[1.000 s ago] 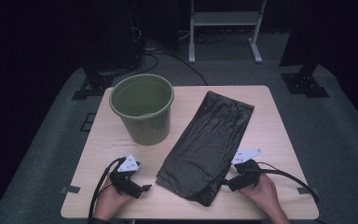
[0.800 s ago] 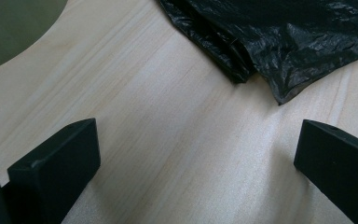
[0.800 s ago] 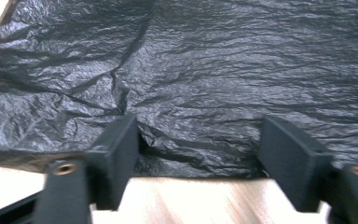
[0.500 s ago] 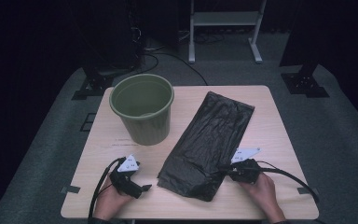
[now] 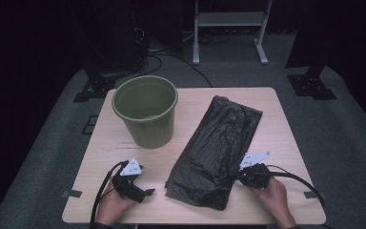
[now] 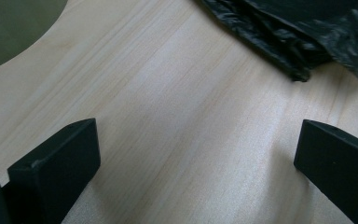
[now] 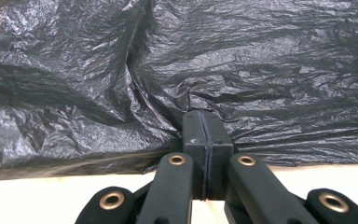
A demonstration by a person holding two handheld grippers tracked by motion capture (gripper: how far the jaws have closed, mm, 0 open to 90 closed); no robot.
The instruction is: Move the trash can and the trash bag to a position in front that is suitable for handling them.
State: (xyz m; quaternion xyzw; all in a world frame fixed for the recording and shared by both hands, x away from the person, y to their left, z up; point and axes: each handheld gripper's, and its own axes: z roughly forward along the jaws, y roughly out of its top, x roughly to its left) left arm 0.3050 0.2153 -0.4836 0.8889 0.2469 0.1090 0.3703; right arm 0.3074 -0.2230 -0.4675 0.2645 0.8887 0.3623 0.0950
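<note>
A crumpled black plastic bag (image 5: 219, 148) lies flat along the right half of the wooden table (image 5: 279, 114). My right gripper (image 5: 234, 175) meets the bag's right edge near the front. In the right gripper view its jaws are pressed together at their tips (image 7: 205, 119), and the bag (image 7: 168, 56) puckers into them. My left gripper (image 5: 147, 192) rests on the table at the front left, pointing right. Its jaws stand wide apart over bare wood (image 6: 196, 154), with the bag's corner (image 6: 303, 42) ahead of them. A green bucket (image 5: 145, 112) stands upright at the back left.
The bucket's side (image 6: 9, 28) shows at the upper left in the left gripper view. A white metal stand (image 5: 228, 21) and dark tripod feet (image 5: 312, 86) sit on the grey floor beyond the table. Cables trail from both grippers toward the front edge.
My right gripper has slid left onto the bag's edge and shut on it, and the bag's near corner has shifted slightly. The left gripper has stayed put.
</note>
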